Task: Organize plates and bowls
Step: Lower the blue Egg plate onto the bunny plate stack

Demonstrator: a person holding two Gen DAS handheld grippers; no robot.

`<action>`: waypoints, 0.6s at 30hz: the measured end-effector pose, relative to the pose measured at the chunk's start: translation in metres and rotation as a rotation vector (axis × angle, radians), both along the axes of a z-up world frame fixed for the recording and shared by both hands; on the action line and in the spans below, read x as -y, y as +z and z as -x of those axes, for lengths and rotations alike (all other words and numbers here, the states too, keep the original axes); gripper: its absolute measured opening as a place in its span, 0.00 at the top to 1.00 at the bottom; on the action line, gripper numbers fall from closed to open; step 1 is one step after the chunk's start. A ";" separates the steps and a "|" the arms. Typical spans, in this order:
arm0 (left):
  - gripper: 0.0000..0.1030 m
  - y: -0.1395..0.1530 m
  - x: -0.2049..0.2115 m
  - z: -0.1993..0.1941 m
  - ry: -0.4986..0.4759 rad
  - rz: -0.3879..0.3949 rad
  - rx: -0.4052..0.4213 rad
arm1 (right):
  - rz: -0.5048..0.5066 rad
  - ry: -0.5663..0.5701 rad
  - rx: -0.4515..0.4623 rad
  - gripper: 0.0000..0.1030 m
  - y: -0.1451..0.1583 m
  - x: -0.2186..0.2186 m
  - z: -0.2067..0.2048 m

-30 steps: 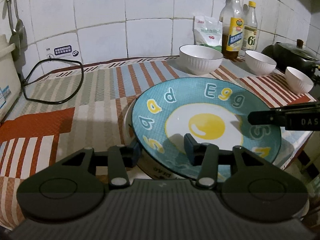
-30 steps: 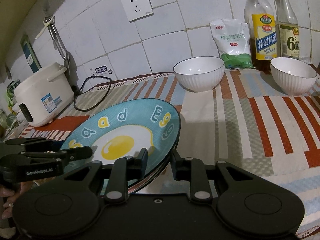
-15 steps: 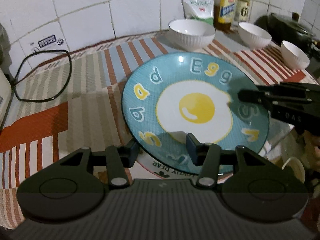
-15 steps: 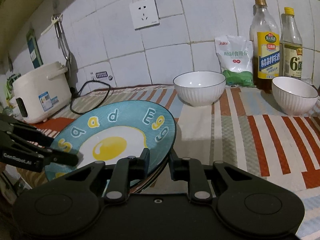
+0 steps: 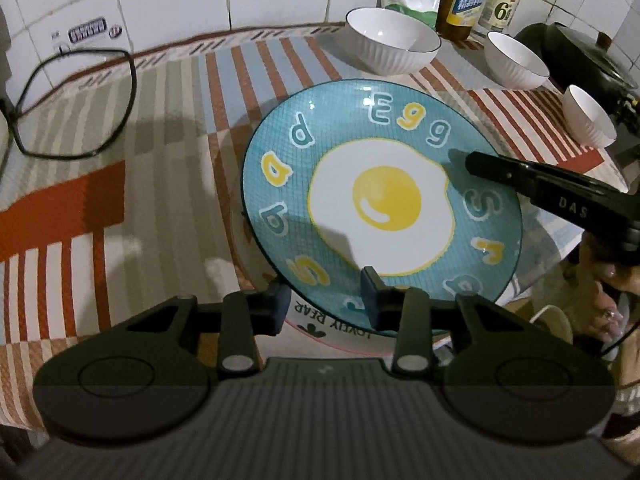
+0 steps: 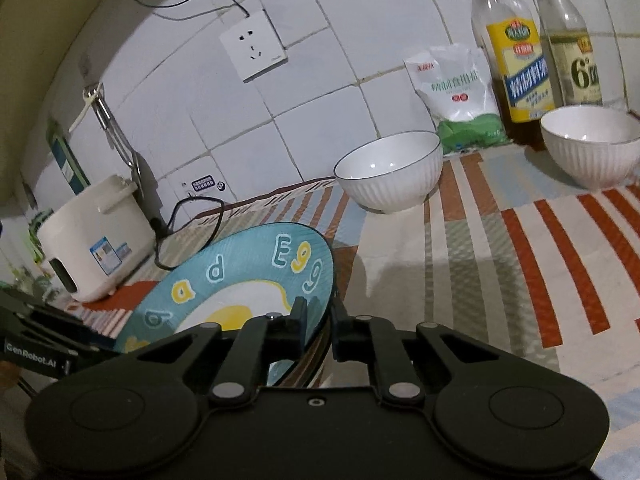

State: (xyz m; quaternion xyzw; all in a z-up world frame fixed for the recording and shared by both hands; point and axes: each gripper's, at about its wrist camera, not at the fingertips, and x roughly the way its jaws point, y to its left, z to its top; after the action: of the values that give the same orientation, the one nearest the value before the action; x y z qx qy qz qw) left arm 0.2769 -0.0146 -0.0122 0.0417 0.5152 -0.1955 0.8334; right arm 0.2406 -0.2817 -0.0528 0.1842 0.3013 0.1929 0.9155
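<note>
A blue plate (image 5: 380,200) with a fried-egg picture lies on top of a white plate (image 5: 332,322) lettered "LOVELY BEAR". My left gripper (image 5: 324,300) is shut on the near rim of this stack, one finger over and one under. My right gripper (image 6: 320,322) is shut on the opposite rim; it shows in the left wrist view (image 5: 472,162) and the blue plate shows in the right wrist view (image 6: 240,280). The stack is held above the striped cloth. Three white ribbed bowls stand behind: large (image 5: 392,46), medium (image 5: 516,60), small (image 5: 588,116).
Two oil bottles (image 6: 516,56) and a salt bag (image 6: 460,92) stand against the tiled wall. A white rice cooker (image 6: 92,244) with a black cord (image 5: 72,100) sits at the left. A dark pot (image 5: 580,56) is at the far right. The table edge is near the right.
Both grippers have lifted the plate stack higher and tilted the views downward. The grips on the rims are unchanged.
</note>
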 end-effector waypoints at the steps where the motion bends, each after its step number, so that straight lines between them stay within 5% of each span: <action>1: 0.65 0.001 -0.001 -0.001 -0.003 0.005 -0.016 | -0.008 0.000 -0.006 0.87 0.000 0.001 -0.002; 9: 0.67 0.002 0.002 -0.007 -0.033 -0.016 -0.088 | -0.020 -0.004 0.003 0.89 0.007 0.008 -0.007; 12: 0.76 0.005 0.003 -0.006 -0.032 -0.050 -0.056 | -0.015 0.003 0.005 0.90 0.010 0.007 -0.007; 18: 0.76 0.008 0.005 0.005 -0.036 -0.096 0.044 | 0.021 0.023 -0.003 0.90 0.007 0.000 -0.006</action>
State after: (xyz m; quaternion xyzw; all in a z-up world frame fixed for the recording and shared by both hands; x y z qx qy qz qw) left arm 0.2724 -0.0198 -0.0043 0.0949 0.5047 -0.1845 0.8380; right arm 0.2467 -0.2819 -0.0461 0.1713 0.3070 0.1997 0.9146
